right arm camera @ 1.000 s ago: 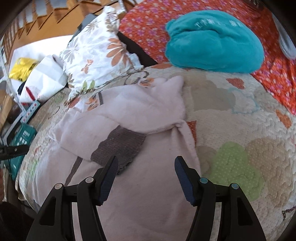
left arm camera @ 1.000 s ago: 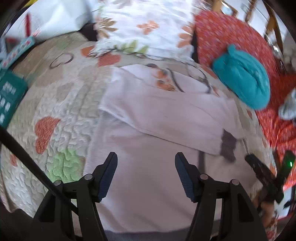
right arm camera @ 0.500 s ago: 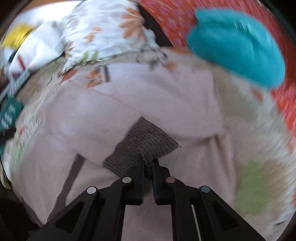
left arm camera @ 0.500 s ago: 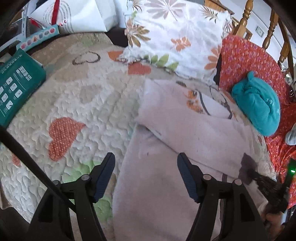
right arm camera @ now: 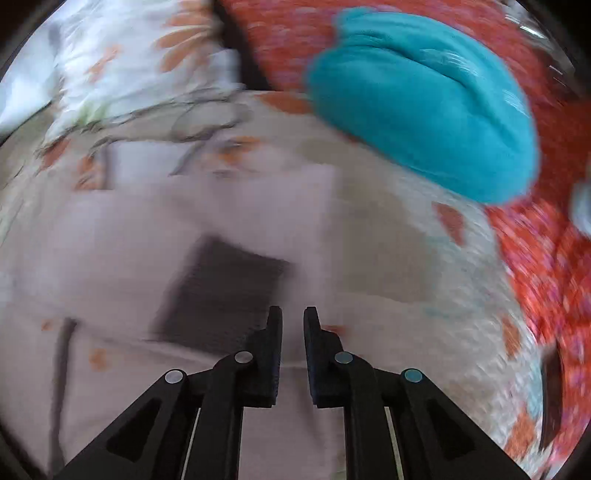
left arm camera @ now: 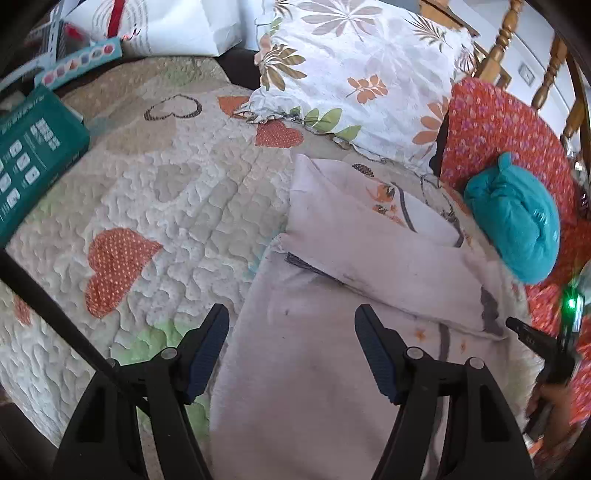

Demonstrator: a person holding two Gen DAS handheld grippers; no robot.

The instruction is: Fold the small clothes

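A pale pink garment [left arm camera: 332, 369] lies on the quilted bedspread [left arm camera: 166, 221], with its sleeve [left arm camera: 388, 258] folded across the body and a grey cuff [left arm camera: 489, 310] at the sleeve's end. My left gripper [left arm camera: 291, 347] is open and empty, low over the garment's left edge. My right gripper [right arm camera: 293, 332] has its jaws nearly closed with a small gap, just right of the grey cuff [right arm camera: 221, 291]; the view is blurred and I cannot tell whether cloth is pinched. The right gripper also shows at the right edge of the left wrist view [left arm camera: 532, 336].
A floral pillow [left arm camera: 362, 74] and a red patterned cushion [left arm camera: 498, 140] stand at the head of the bed. A teal bundle [left arm camera: 517, 221] rests by the cushion. A green box [left arm camera: 33, 158] and white bags [left arm camera: 166, 26] lie at the far left.
My right gripper shut on the grey cuff half a second ago and has since swung right, the cuff now to its left. My left gripper moved left towards the garment's edge, still open.
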